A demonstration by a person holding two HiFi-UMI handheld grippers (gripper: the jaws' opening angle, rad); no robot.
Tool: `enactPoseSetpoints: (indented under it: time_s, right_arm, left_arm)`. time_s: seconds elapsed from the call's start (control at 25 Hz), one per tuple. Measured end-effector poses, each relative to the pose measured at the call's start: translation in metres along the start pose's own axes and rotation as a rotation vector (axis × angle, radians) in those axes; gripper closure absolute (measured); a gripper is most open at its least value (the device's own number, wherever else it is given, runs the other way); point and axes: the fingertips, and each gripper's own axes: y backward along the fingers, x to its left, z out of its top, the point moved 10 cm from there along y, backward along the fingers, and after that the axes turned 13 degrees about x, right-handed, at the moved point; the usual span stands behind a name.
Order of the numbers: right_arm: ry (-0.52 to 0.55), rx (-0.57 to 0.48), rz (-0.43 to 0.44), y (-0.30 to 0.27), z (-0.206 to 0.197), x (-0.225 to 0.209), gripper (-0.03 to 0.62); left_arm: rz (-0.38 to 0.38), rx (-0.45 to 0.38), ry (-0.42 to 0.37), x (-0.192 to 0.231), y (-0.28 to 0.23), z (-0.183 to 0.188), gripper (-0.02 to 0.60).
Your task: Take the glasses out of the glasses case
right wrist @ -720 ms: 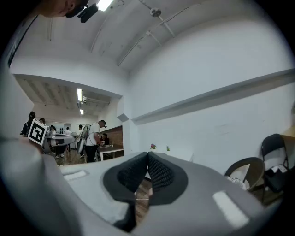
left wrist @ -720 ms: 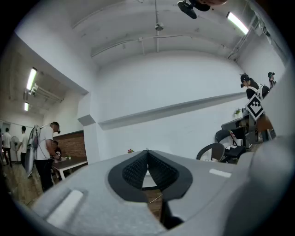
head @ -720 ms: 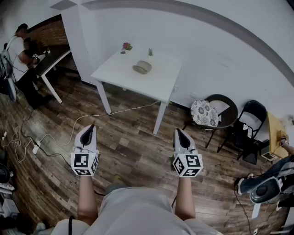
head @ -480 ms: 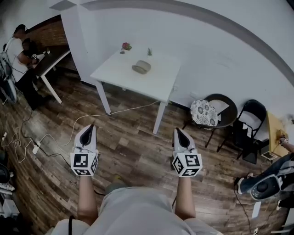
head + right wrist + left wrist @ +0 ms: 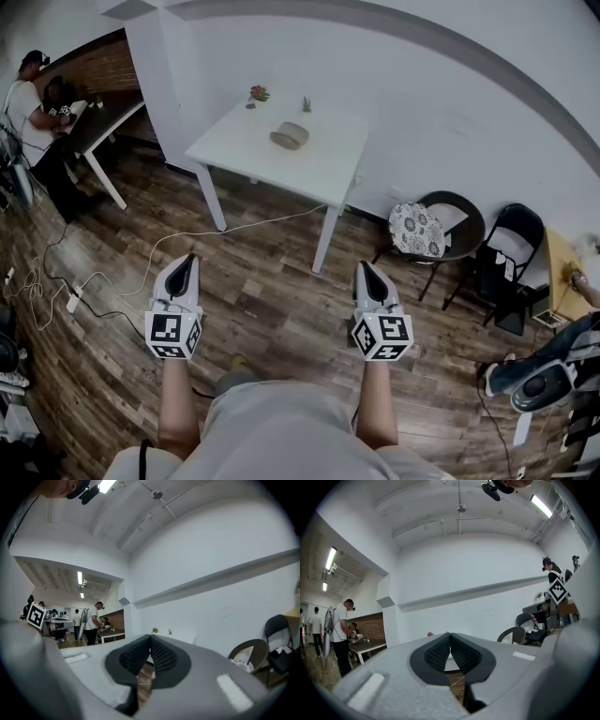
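The glasses case (image 5: 290, 136) lies on the far white desk (image 5: 323, 164), well apart from both grippers. Near, over the wood floor (image 5: 272, 300), the left gripper (image 5: 187, 261) and right gripper (image 5: 362, 268) hang with jaws pressed together, empty.

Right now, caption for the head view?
Left tool and right tool shut, empty, short of white table holding glasses case.

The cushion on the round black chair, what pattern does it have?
The cushion has a light floral print with darker flowers, clearest in the head view.
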Motion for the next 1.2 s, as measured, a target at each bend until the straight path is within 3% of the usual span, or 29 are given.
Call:
enactPoseSetpoints:
  time_s: [0.44,0.6,0.88,1.2]
  right_arm:
    - [-0.01,-0.009,0.013,0.0,-0.004,0.006,0.591]
    - [-0.012,-0.015,0.014,0.0,-0.003,0.005,0.591]
    - [0.008,0.001,0.053,0.0,-0.008,0.01,0.591]
    - [0.001,-0.01,0.039,-0.008,-0.009,0.004,0.591]
  left_arm:
    - [-0.011,0.006,0.023,0.004,0.002,-0.005,0.566]
    - [-0.016,0.015,0.025,0.005,0.002,-0.005,0.515]
    - [-0.028,0.013,0.029,0.002,0.004,-0.007,0.514]
    - [-0.038,0.024,0.012,0.002,-0.007,-0.005,0.514]
